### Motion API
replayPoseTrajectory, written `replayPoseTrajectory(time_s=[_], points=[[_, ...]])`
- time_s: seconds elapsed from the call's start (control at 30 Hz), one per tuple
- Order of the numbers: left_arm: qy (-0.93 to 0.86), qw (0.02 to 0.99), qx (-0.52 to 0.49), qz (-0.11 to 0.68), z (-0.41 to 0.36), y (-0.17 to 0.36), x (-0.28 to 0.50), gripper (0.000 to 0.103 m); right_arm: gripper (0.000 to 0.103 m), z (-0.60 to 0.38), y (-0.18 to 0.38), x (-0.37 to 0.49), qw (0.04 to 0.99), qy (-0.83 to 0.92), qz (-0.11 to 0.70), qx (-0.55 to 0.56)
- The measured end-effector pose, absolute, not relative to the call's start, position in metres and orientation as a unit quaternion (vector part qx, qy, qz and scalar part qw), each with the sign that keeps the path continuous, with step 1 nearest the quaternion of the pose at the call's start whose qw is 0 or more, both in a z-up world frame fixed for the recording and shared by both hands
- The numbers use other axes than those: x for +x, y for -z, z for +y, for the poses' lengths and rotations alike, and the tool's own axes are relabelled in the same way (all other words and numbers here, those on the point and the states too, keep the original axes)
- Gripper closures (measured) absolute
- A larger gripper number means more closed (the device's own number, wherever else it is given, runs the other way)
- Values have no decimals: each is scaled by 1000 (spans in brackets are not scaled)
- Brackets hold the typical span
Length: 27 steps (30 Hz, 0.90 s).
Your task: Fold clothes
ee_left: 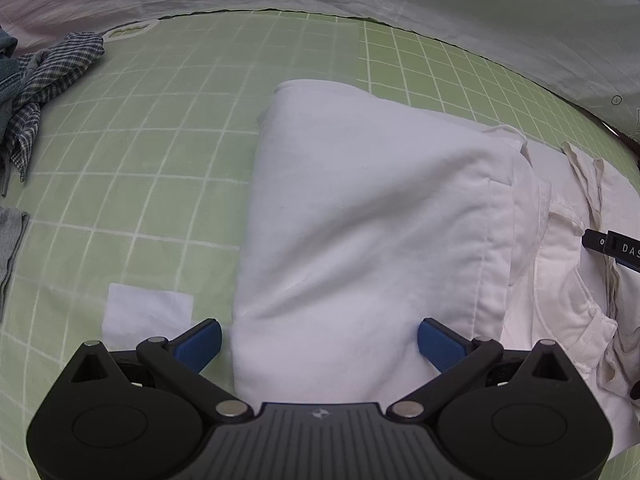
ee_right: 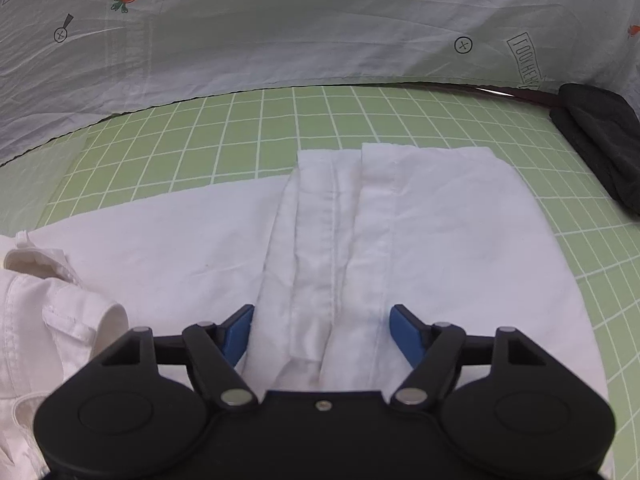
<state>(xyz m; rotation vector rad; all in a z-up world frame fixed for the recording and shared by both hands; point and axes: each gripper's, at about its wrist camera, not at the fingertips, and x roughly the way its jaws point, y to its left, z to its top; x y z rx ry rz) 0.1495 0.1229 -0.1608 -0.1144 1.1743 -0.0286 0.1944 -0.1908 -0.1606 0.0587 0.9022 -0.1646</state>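
White folded trousers point(ee_right: 360, 240) lie flat, legs pointing away toward the sheet point(ee_right: 320, 20).

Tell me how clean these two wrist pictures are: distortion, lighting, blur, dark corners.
Left wrist view: strong fisheye bend curves the grid lines of the green mat; light is soft and even, no glare; the white garment stays sharp, faint shadows in its folds; corners vignette dark. Right wrist view: same bowing of the mat, flat light, crisp seams on the white garment, printed sheet readable, corners dark.
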Motion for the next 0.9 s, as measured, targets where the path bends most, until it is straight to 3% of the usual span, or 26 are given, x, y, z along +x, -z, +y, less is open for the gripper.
replayPoseTrajectory(time_s=[0.1, 0.2, 0.3, 0.6, 0.77, 0.83, 0.9], points=[[14, 831, -51, 554, 121, 160, 149, 0, 71, -201, 156, 187, 899, 86, 426, 48], [14, 831, -51, 554, 122, 160, 150, 0, 85, -203, 153, 182, 902, 82, 421, 46], [14, 831, -50, 553, 121, 160, 149, 0, 91, -203, 144, 176, 909, 80, 406, 45], [7, 835, -44, 549, 120, 155, 146, 0, 94, -196, 91, 144, 937, 19, 348, 28], [8, 839, -23, 543, 116, 149, 143, 0, 94, -164, 92, 129, 927, -61, 370, 3], [8, 841, -18, 541, 116, 147, 142, 0, 89, -149, 112, 131, 910, -68, 408, -8], [7, 842, -13, 538, 117, 146, 140, 0, 78, -140, 136, 136, 889, -65, 454, -9]])
